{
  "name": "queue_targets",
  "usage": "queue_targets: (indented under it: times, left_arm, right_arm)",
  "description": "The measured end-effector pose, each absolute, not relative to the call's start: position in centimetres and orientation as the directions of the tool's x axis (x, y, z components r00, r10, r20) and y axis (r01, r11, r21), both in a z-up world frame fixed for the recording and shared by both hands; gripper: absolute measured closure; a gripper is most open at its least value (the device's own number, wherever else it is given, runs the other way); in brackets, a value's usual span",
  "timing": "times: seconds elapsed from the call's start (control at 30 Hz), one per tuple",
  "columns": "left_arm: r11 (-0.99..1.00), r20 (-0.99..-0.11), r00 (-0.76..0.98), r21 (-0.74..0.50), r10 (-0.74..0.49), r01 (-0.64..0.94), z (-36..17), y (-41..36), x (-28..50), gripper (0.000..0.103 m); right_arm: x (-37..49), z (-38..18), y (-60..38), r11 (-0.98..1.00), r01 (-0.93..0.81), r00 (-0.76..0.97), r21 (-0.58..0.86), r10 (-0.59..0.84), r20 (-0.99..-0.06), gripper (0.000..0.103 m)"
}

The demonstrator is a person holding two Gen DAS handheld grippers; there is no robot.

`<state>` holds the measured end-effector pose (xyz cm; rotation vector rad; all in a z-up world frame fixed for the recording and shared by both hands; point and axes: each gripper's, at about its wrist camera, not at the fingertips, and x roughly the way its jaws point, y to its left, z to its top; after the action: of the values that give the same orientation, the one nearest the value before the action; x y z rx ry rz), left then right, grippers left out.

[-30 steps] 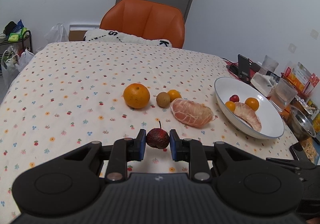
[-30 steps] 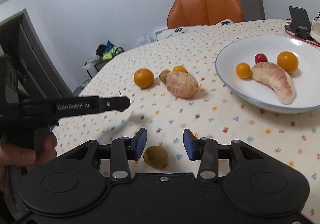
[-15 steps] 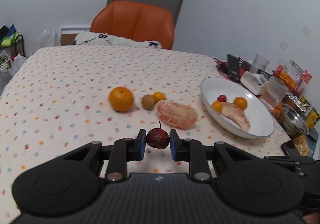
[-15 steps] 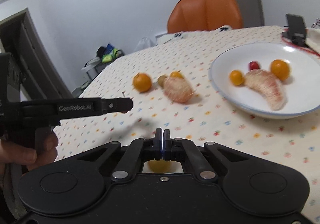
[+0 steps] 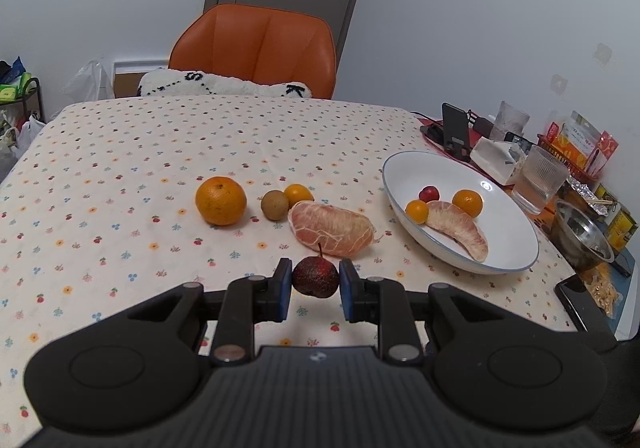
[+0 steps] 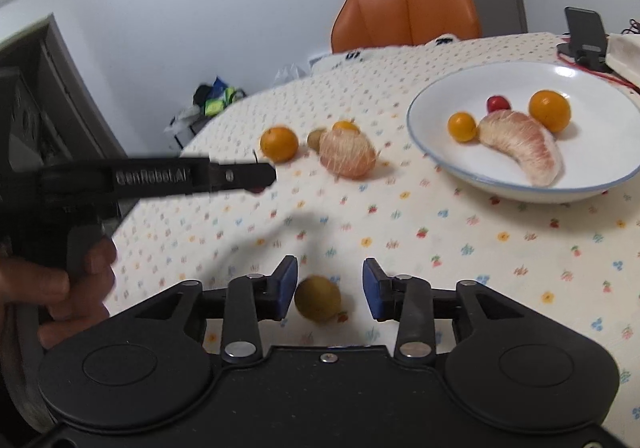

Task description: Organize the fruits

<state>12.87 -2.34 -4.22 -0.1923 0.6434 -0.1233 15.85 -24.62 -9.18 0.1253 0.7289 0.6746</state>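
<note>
Here, floral tablecloth (image 5: 120, 151), orange chair (image 5: 256, 47) behind; left gripper (image 5: 315, 288) clamps dark fruit (image 5: 315, 278); right gripper (image 6: 330, 288) fingers apart.

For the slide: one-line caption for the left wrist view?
Left gripper shut on a dark red fruit above the tablecloth, white bowl to its right.

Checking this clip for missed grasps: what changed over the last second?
The right gripper shut on nothing above the small yellow-green fruit, then reopened; the fruit lies on the tablecloth, untaken. The left gripper kept its grip on the dark red fruit. The plate contents are unchanged.
</note>
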Motion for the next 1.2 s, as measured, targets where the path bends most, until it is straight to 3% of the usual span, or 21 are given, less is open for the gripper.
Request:
queue_targets:
  times: [0.03, 0.1, 1.2]
  left_arm:
    - [0.975, -0.584, 0.793, -0.215, -0.173, 0.054, -4.2, -2.3, 12.8, 0.08]
    - [0.975, -0.585, 0.793, -0.213, -0.172, 0.055, -4.2, -2.4, 12.8, 0.08]
    - [0.949, -0.574, 0.756, -0.192, -0.315, 0.249, -2.7, -12.9, 19.2, 0.08]
  right_arm:
    - [15.6, -9.3, -24.5, 0.779, -0.542, 0.547, 0.315, 0.612, -0.572, 0.065]
    - [15.5, -9.1, -24.3, 0.773, -0.56, 0.537, 0.298, 0.613, -0.58, 0.08]
    - [19.9, -6.0, -35.8, 0.906, -0.282, 0.785, 0.315, 0.407, -0.468, 0.08]
